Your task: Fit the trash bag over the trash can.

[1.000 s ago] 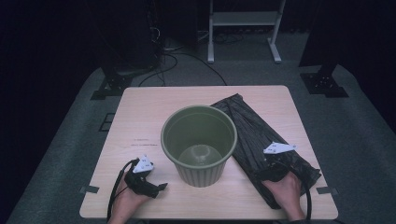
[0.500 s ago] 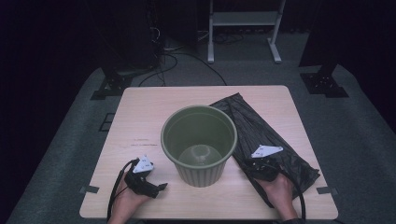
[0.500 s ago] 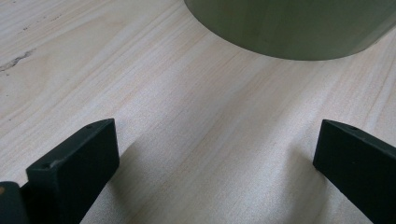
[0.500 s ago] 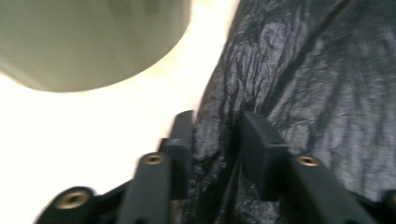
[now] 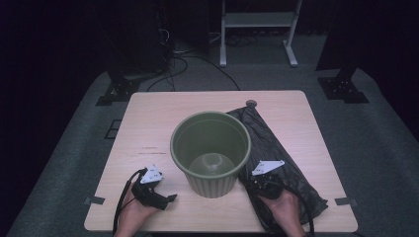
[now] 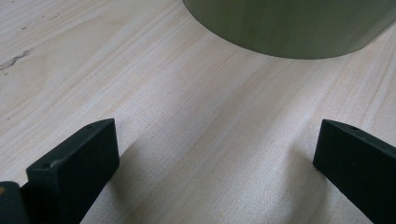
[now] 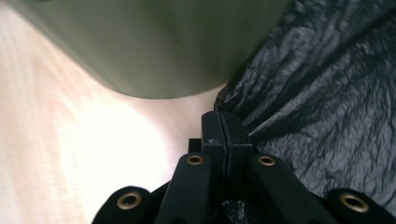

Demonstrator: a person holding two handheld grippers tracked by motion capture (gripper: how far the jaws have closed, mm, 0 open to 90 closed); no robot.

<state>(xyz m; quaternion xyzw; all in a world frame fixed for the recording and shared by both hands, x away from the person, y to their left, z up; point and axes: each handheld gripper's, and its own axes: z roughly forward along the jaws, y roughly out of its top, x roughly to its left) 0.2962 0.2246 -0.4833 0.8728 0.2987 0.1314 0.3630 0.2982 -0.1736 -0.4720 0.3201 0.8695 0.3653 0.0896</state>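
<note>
Green plastic bin sits mid-tabletop, with the black trash bag lying flat at its 3 o'clock, touching it. Right tongs have just been closing and are now clenched on the bag's edge by the bin's base. Left tongs rest released at the bin's 8 o'clock, nothing between them.

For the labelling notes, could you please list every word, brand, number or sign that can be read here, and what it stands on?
No readable text in these views.
Wooden table: a faint dark mark left of the green bin, too small to read as writing.
Green bin, black plastic bag, left gripper and right gripper: no print or label visible.
</note>
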